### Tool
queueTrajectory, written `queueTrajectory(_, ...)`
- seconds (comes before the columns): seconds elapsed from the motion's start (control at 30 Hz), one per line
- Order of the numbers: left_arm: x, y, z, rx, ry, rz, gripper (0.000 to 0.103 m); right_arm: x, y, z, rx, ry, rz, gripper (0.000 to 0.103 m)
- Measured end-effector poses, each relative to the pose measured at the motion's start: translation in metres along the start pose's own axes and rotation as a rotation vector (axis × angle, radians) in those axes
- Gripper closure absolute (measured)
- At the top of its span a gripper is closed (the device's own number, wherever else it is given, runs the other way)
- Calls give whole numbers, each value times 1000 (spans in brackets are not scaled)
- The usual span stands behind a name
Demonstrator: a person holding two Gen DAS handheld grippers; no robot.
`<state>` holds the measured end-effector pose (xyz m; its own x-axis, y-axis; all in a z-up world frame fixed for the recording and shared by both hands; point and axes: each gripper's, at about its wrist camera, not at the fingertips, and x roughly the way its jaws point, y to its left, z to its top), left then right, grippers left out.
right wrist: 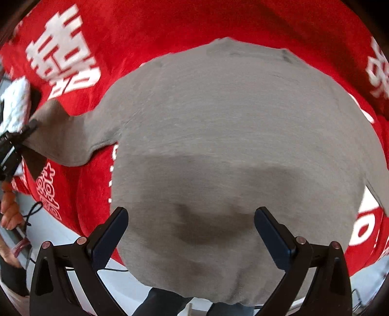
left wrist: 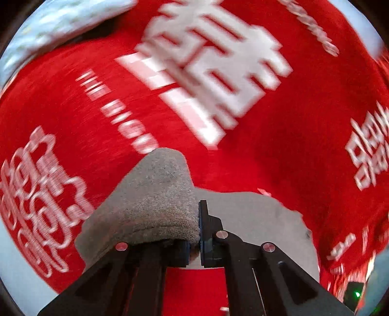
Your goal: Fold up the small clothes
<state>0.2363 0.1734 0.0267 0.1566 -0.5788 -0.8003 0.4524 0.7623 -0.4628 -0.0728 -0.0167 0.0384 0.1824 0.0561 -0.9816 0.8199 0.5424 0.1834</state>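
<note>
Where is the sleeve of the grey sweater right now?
The sleeve stretches out at the left of the right wrist view, over the red cloth, its end pinched in the left gripper.

A red cloth printed with large white characters is covering a pale table in what is looking like a recording setup rather than a home, with black cables trailing along the table's edge.

Grey garment; red cloth, white lettering.
</note>
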Motion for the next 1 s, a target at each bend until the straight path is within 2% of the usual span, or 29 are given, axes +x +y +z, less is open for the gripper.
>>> queueTrajectory(0.2, 10, -129, -9, 254, 58, -170, 97, -20, -66, -8, 134, -40, 1, 0)
queueTrajectory(0.27, 22, -179, -26, 343, 91, -224, 97, -20, -91, -9, 168, -48, -13, 0)
queueTrajectory(0.4, 63, -270, -69, 481, 175, -261, 97, -17, -145, -14, 251, -50, -33, 0)
queueTrajectory(0.5, 100, -317, -111, 570, 246, -229, 97, -13, -181, -19, 300, -45, -44, 0)
queueTrajectory(0.57, 129, -341, -141, 627, 303, -181, 97, -8, -197, -23, 318, -33, -57, 0)
queueTrajectory(0.73, 171, -344, -195, 756, 398, -43, 95, 0, -226, -28, 352, -14, -70, 0)
queueTrajectory(0.8, 176, -344, -207, 789, 424, -12, 80, -1, -229, -26, 350, -17, -74, 0)
queueTrajectory(0.83, 172, -346, -209, 798, 416, -25, 62, -3, -227, -22, 344, -20, -74, 0)
queueTrajectory(0.87, 166, -350, -209, 811, 405, -18, 28, -5, -223, -17, 329, -29, -77, 0)
queueTrajectory(0.9, 160, -351, -208, 818, 386, -1, 14, -7, -217, -14, 306, -41, -84, 0)
queueTrajectory(0.93, 148, -353, -205, 829, 341, 9, 10, -11, -207, -6, 264, -62, -95, 0)
queueTrajectory(1.0, 129, -350, -196, 838, 308, 3, 10, -15, -187, 6, 182, -96, -116, 0)
